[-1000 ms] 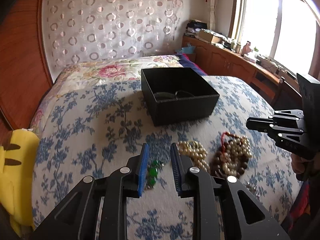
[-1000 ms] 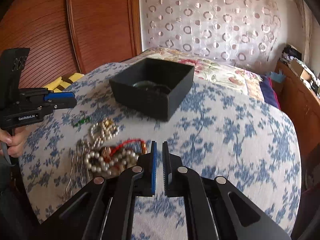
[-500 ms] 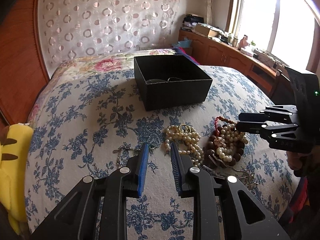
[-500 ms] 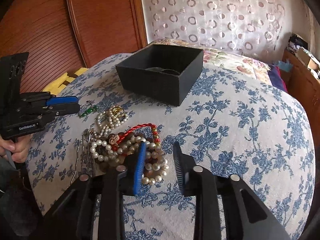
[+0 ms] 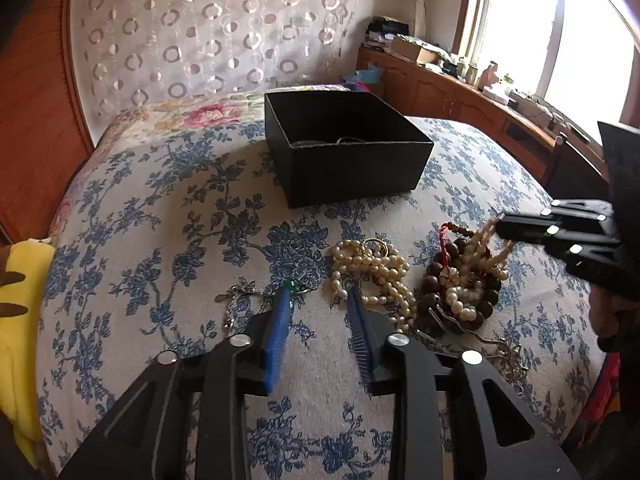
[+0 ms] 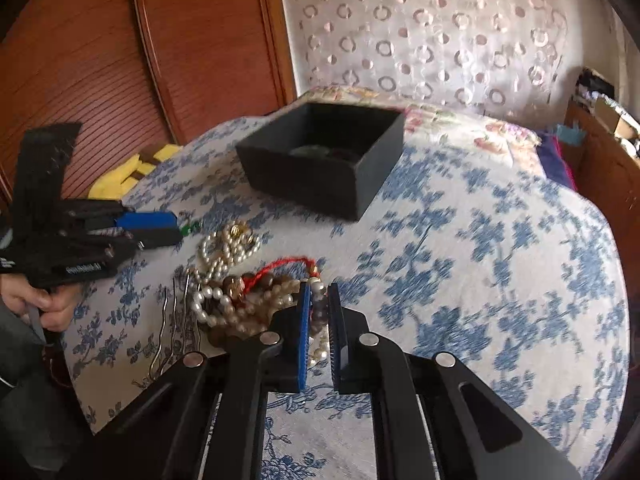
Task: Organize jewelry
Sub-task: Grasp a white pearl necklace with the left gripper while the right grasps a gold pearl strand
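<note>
The right tongs (image 6: pixel 318 300) pinch a pearl strand (image 5: pixel 490 242) lifted off the bead pile (image 5: pixel 460 288) near the bed's (image 5: pixel 160 208) front edge. The left tongs (image 5: pixel 320 300) hover parted over a green pendant (image 5: pixel 294 286). Bare quilt separates the pile from the black box (image 5: pixel 352 172).

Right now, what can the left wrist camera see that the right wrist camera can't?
Only the left wrist view shows the bright window and the pearl strands lifted off the pile, hanging from the right gripper. Only the right wrist view shows the hand holding the left gripper, and the wavy hairpins laid out whole. Both show the black box on the flowery bedspread, the loose pearl necklace, the dark bead pile, the small green piece and the yellow plush.
</note>
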### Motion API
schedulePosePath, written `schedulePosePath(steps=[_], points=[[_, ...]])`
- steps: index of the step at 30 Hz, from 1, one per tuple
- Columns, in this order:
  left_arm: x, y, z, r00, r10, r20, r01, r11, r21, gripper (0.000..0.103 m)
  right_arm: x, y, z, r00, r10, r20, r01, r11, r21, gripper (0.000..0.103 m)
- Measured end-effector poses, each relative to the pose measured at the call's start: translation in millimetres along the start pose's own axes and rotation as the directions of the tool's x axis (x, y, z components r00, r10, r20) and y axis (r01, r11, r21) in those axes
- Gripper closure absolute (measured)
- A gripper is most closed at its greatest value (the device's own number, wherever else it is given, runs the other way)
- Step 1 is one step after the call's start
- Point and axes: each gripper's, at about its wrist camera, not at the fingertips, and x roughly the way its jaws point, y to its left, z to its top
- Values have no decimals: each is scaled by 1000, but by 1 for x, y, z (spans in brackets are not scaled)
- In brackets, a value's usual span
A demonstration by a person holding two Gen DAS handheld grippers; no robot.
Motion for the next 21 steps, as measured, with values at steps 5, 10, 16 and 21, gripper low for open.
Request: schedulePosePath(steps=[5, 10, 16, 21], points=[[10, -2, 5, 1000, -13, -19, 13, 1000, 4, 74, -19, -3, 7, 998, -25, 57, 25, 1000, -1, 94], [20, -6, 9, 999, -14, -35, 15, 1000, 18, 74, -34, -1, 14, 994, -44, 96, 46, 999, -18, 94], [25, -14, 14, 999, 29, -37, -26, 997, 69, 74, -45, 2, 20, 990, -56, 127, 60, 998, -28, 94], [27, -19, 15, 996, 81, -27, -78, 991, 113, 91, -53, 3, 25, 986, -57, 155, 62, 998, -29, 94]])
